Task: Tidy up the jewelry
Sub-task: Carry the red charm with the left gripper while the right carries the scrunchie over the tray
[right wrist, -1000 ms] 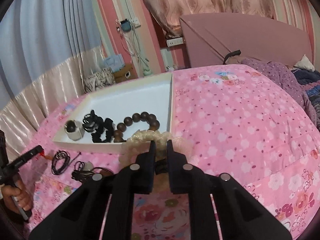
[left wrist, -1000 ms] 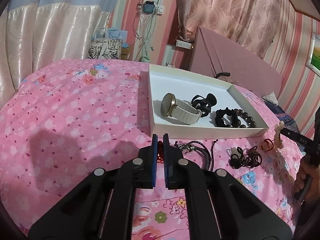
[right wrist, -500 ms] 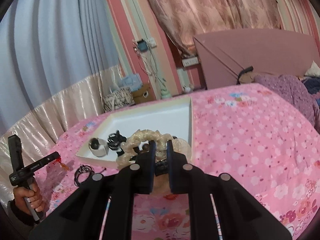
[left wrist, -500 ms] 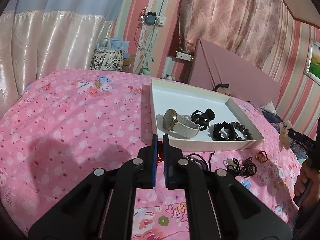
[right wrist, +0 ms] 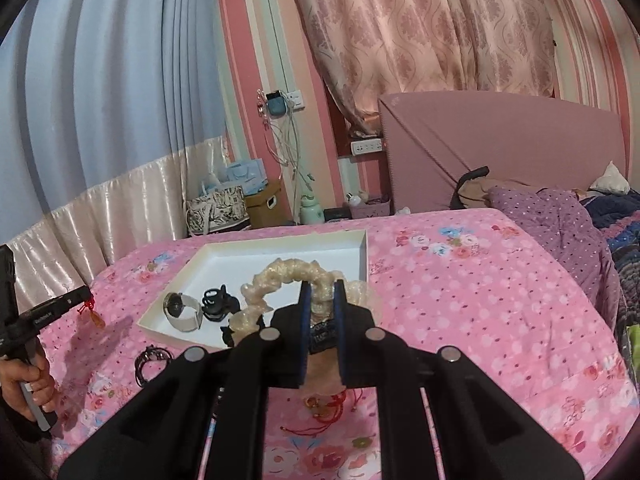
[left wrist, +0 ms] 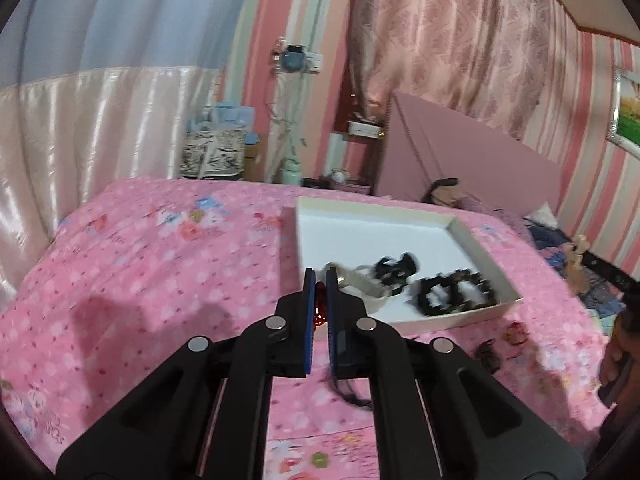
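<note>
A white tray (left wrist: 476, 236) lies on the pink bed and holds a watch with a white strap (right wrist: 182, 312), a black hair clip (right wrist: 216, 300) and a dark bead bracelet (left wrist: 452, 292). My left gripper (left wrist: 318, 276) is shut on a red string charm (left wrist: 319, 312), lifted above the bedspread left of the tray; the charm dangles from it in the right wrist view (right wrist: 94, 316). My right gripper (right wrist: 320, 292) is shut on a pale cream beaded bracelet (right wrist: 280, 276), held above the tray's near right corner.
Loose black cords (right wrist: 150, 360) and a red string piece (right wrist: 332, 404) lie on the bedspread (left wrist: 140, 264) in front of the tray. A small red ring (left wrist: 514, 332) lies right of them. A pink headboard (right wrist: 500, 152) and bedding (right wrist: 560, 220) stand at the back right.
Both grippers have risen from the bed with their pieces. The left lifted the red charm off the spread; the right raised the cream bracelet higher over the tray.
</note>
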